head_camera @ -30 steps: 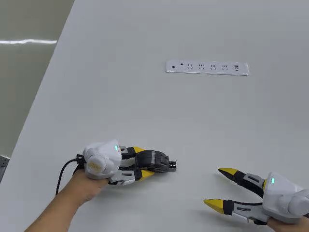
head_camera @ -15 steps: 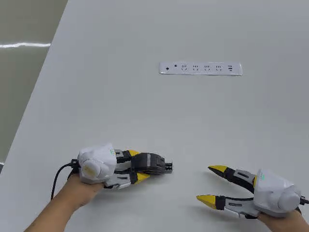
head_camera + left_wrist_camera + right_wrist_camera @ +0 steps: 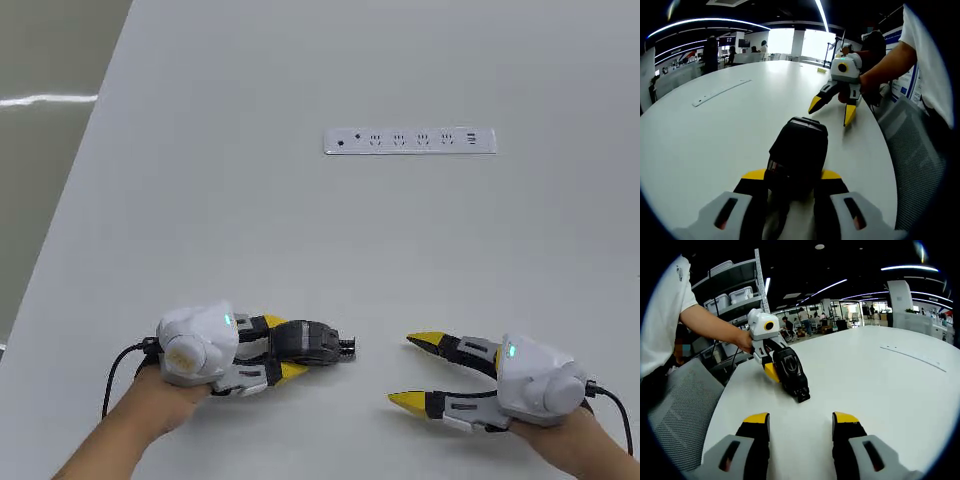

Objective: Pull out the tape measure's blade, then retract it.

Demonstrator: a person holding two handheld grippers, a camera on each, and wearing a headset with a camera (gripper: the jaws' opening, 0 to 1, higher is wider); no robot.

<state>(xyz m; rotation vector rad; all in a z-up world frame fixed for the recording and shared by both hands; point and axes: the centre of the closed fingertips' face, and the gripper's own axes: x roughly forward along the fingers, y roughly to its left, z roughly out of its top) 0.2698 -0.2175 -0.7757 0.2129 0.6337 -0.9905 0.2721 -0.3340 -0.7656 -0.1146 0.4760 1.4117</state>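
Clamping the tape measure (image 3: 312,342) flat on the table (image 3: 250,200), the left gripper (image 3: 283,346) anchors it, blade end (image 3: 349,347) toward the right gripper (image 3: 410,370) — near, jaws apart, presumably to pinch it.

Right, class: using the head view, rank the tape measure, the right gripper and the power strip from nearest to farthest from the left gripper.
1. The tape measure: clamped in the left gripper itself.
2. The right gripper: open, off to its right, apart from it.
3. The power strip: far across the table, towards the right.
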